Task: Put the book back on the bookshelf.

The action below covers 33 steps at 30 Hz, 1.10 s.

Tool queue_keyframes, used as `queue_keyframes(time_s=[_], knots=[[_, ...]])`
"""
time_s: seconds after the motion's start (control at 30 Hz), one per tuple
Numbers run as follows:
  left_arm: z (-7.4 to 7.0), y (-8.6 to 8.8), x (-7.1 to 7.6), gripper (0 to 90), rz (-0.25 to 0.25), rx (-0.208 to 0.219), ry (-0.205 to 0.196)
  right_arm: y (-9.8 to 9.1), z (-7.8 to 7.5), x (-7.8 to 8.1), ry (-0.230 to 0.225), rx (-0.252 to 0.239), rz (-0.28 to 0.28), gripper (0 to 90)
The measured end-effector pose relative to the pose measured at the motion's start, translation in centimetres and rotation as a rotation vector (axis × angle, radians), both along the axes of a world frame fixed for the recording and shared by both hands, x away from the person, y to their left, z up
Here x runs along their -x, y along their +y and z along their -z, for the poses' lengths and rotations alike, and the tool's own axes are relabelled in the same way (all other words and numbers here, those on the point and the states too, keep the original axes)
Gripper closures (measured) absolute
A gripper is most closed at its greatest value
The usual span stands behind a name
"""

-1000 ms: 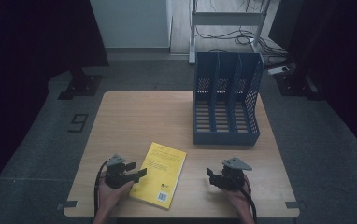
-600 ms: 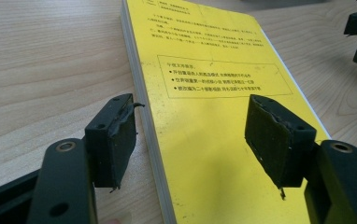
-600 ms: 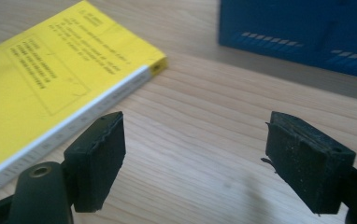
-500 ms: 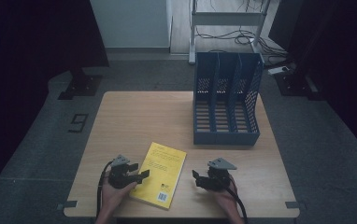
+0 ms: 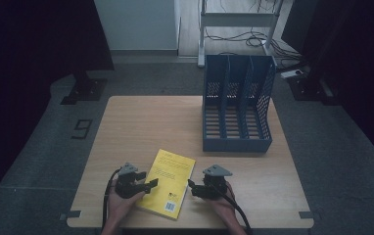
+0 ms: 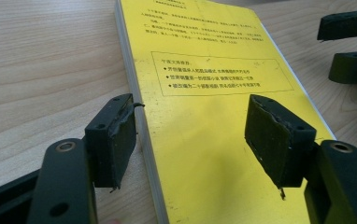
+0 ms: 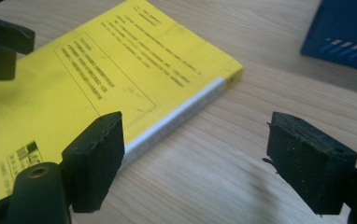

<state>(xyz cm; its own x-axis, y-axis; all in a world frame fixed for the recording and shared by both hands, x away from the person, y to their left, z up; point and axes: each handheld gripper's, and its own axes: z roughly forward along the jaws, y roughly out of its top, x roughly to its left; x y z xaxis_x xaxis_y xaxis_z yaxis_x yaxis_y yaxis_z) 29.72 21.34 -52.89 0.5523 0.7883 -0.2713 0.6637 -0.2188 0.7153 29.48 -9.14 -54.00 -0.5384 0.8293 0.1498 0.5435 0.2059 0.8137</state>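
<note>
Book (image 5: 170, 181): yellow cover printed with black text and a boxed panel, a white label with barcode at one corner, white page edges. File rack (image 5: 237, 105): blue, its walls perforated with slots. Table (image 5: 141, 127): light wood grain; both grippers' pads black.

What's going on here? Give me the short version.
A person works two handheld grippers at a yellow book lying flat on the table. The left gripper straddles the book's left edge, jaws open. The right gripper is at its right edge, also open. Nothing is gripped yet. A blue file rack stands behind.
</note>
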Motion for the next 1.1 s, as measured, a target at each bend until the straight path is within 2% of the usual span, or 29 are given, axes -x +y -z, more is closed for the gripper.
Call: queue_keyframes(time_s=[0.07, 0.17, 0.2, 0.47, 0.77, 1.0, 1.1], knots=[[0.1, -0.1, 0.0, 33.7, 0.002, -0.002, 0.002, 0.7, 0.0, -0.2, 0.003, -0.007, -0.006, 18.3], [0.1, -0.1, 0.0, 33.7, 0.003, -0.003, 0.003, 1.3, 0.1, -0.3, 0.003, 0.004, -0.011, 17.7], [0.0, 0.0, 0.0, 33.7, 0.002, -0.002, 0.002, 2.0, 0.3, -0.5, 0.011, 0.012, -0.015, 17.2], [0.2, -0.2, 0.0, 33.7, 0.003, -0.009, 0.01, 3.7, 0.8, -0.8, 0.027, 0.024, -0.013, 16.1], [0.5, -0.6, -0.1, 33.4, 0.013, -0.02, 0.018, 4.0, 1.0, -0.7, 0.034, 0.014, -0.003, 15.3], [0.5, -0.5, -0.2, 33.5, 0.012, -0.021, 0.018, 4.6, 1.2, -0.6, 0.025, 0.034, -0.002, 14.6], [0.7, -0.6, -0.3, 33.5, 0.014, -0.024, 0.021, 4.8, 1.2, -0.4, 0.017, 0.038, -0.011, 17.4]])
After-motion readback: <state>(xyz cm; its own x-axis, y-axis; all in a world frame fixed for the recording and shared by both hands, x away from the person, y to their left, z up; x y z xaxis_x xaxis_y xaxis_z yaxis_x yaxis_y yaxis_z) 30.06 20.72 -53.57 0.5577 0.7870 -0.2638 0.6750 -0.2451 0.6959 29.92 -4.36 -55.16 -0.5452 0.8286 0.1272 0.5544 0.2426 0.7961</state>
